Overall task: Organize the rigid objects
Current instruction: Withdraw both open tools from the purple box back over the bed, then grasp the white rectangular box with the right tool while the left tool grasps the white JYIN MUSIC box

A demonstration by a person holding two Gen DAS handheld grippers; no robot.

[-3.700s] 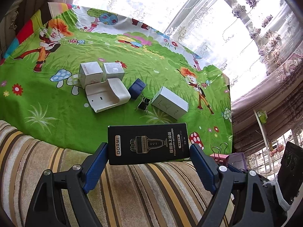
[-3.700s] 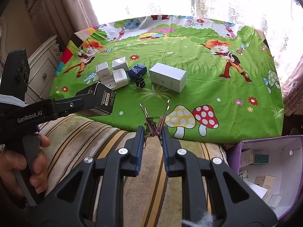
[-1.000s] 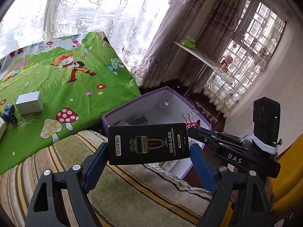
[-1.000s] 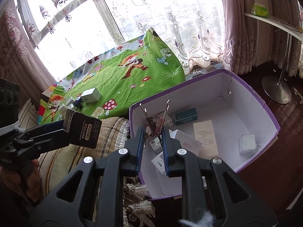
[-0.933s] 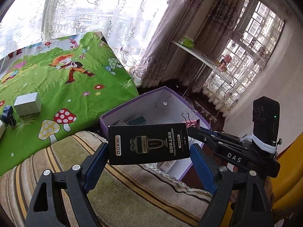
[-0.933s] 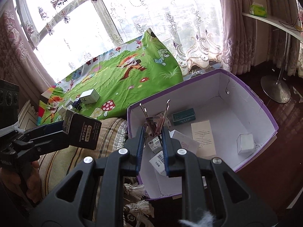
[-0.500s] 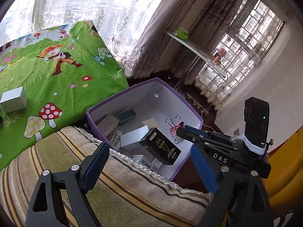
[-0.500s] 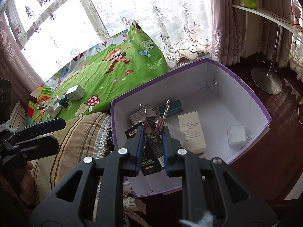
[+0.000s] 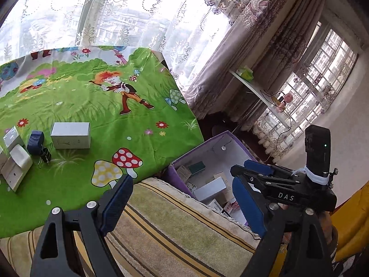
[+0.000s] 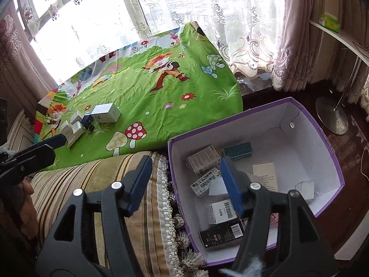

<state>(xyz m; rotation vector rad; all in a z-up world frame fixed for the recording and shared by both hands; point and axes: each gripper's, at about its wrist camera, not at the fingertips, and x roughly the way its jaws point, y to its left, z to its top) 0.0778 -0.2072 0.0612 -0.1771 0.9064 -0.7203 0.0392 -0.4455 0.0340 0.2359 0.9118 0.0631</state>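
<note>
My left gripper (image 9: 182,203) is open and holds nothing, hovering over the striped cushion (image 9: 173,233). My right gripper (image 10: 185,183) is over the near-left corner of the purple box (image 10: 253,127); its jaws are opening and nothing is pressed between them. The black DORMI box (image 10: 222,234) lies inside the purple box among several small cartons. A bit of pink (image 10: 274,218) shows behind the right finger. On the green cartoon cloth (image 9: 92,106) sit a white box (image 9: 70,135), a blue item (image 9: 35,138), a black binder clip (image 9: 45,155) and white cartons (image 9: 16,164).
The purple box (image 9: 200,144) stands on the dark floor right of the cushion. My right gripper (image 9: 253,170) shows in the left wrist view, a hand behind it. Lace curtains, a white shelf (image 10: 334,34) and a lamp base (image 10: 332,117) lie beyond.
The left gripper has let go of the black box, which now lies in the purple box. The right gripper has opened and the pink clip has left it. Both views have swung toward the green cloth.
</note>
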